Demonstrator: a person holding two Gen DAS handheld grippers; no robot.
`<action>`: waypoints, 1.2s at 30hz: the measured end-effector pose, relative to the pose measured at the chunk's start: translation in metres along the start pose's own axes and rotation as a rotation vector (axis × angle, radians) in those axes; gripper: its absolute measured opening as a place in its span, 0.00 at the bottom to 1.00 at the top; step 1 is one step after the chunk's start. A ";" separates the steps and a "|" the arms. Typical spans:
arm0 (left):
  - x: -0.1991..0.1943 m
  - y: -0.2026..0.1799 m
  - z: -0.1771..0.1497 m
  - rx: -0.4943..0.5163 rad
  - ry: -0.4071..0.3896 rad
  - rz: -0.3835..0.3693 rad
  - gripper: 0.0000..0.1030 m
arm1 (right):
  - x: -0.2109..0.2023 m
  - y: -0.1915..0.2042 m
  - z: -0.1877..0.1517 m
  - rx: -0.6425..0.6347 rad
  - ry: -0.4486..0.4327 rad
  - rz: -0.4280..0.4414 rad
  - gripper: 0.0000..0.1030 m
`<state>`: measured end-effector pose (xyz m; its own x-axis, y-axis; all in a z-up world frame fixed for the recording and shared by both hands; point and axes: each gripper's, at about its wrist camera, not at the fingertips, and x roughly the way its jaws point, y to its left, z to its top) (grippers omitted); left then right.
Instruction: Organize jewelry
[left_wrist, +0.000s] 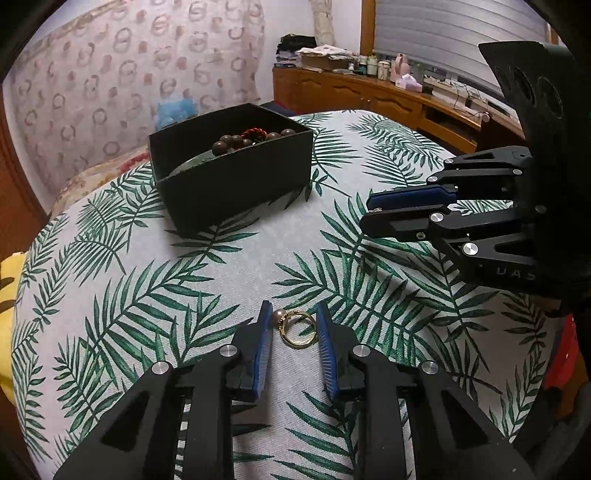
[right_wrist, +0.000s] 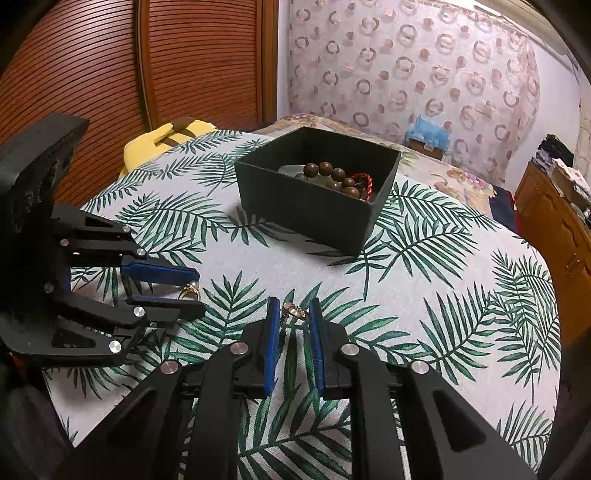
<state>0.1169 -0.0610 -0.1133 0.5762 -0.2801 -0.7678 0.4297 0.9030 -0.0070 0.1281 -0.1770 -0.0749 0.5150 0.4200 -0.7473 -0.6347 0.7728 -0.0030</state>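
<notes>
A gold ring with a pearl (left_wrist: 297, 329) lies on the palm-leaf tablecloth (left_wrist: 207, 295) between the blue pads of my left gripper (left_wrist: 293, 310). Both pads touch the ring's sides. The right wrist view shows that gripper (right_wrist: 198, 293) at the left, with the gold ring (right_wrist: 189, 292) in its tips. My right gripper (right_wrist: 294, 302) is shut on a small stone-set ring (right_wrist: 293, 312), held just over the cloth. From the left wrist view it (left_wrist: 369, 211) reaches in from the right. A dark open box (left_wrist: 236, 184) (right_wrist: 314, 210) at the far side holds a brown bead bracelet (right_wrist: 332, 173) and a red cord.
The round table drops off on all sides. A yellow object (right_wrist: 147, 147) sits past its far-left edge. A floral-covered bed (right_wrist: 443, 170) lies behind the box, with a cluttered wooden cabinet (left_wrist: 369, 92) along the wall and a slatted wooden door (right_wrist: 110, 74).
</notes>
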 end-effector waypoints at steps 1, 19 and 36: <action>0.000 0.000 0.000 0.000 -0.003 0.003 0.22 | -0.001 -0.001 0.000 0.000 -0.001 -0.001 0.17; -0.023 0.031 0.040 -0.065 -0.120 0.055 0.22 | -0.002 -0.018 0.076 0.002 -0.097 -0.041 0.17; -0.018 0.054 0.080 -0.104 -0.183 0.073 0.22 | 0.031 -0.037 0.111 0.054 -0.106 -0.041 0.30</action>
<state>0.1855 -0.0338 -0.0486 0.7239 -0.2584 -0.6396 0.3135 0.9492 -0.0287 0.2310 -0.1396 -0.0245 0.5997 0.4331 -0.6729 -0.5815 0.8136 0.0054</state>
